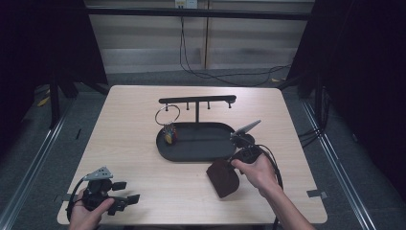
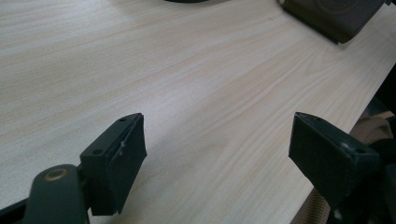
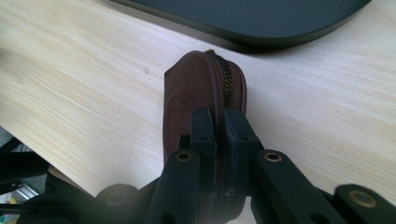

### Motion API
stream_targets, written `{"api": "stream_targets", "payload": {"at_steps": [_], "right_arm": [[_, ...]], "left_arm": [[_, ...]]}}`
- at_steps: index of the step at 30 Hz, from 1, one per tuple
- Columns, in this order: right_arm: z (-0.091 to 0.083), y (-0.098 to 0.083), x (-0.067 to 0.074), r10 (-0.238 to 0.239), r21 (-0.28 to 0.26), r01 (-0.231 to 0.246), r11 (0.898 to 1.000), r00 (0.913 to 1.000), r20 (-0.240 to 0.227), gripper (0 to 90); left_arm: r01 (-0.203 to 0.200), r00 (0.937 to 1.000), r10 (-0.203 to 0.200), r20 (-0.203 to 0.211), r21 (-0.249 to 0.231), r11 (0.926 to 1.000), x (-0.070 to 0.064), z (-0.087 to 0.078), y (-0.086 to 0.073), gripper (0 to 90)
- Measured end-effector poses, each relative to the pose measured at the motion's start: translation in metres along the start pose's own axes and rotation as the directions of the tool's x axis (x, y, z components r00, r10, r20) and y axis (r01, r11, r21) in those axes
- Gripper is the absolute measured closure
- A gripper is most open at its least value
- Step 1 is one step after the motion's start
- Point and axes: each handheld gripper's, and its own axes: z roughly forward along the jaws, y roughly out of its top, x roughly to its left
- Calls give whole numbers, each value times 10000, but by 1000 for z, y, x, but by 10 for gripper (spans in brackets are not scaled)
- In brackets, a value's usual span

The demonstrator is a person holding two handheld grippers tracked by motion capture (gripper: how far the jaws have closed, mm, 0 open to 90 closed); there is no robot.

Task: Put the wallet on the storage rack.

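From the high view, the right gripper (image 1: 238, 160) was at the near right of the table (image 1: 134, 143), and a brown pouch (image 1: 222, 178) hung tilted from it just in front of the black tray (image 1: 191, 152). The left gripper (image 1: 125, 199) rested near the front left corner, well apart from the pouch. The tray carried a post with a hook bar (image 1: 197, 99), a wire ring (image 1: 167, 115) hanging from one peg, and a small coloured charm (image 1: 170, 135) on the tray floor below it. My reading was that the pick-up step was in hand, with the pouch gripped and coming off the wood; the next move would call for carrying it clear of the tray rim without letting it swing, toward wherever it was to be set or hung.

The left gripper view showed that gripper's jaws spread wide with bare table between them, which the high view left too small to judge. A corner of the pouch (image 2: 334, 16) sat at the far edge.

The right gripper view showed what the other two could not: the jaws pressed together on the pouch (image 3: 205, 100), pinching it along its zipper (image 3: 232, 86) edge, with the tray's rim (image 3: 261, 39) just beyond. Whether the pouch's far end touched the wood could not be told.
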Motion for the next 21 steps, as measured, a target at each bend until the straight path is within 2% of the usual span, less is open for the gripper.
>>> {"api": "stream_targets", "payload": {"at_steps": [3,10,14,21], "right_arm": [[-3,3,5,-248,136,243,9996,9989,400,836],[-14,9,10,-508,343,479,9983,9946,905,834],[-20,12,14,-605,521,551,9971,9922,1086,834],[-25,13,17,-845,765,744,9943,9867,1389,831]], "left_arm": [[36,10000,-36,-35,-46,10000,0,0,0,188],[-21,10000,21,14,9,10000,0,0,0,188],[-92,9999,92,64,83,9999,-1,0,0,188],[10,10000,-10,28,9,10000,-1,-1,0,188]]}}
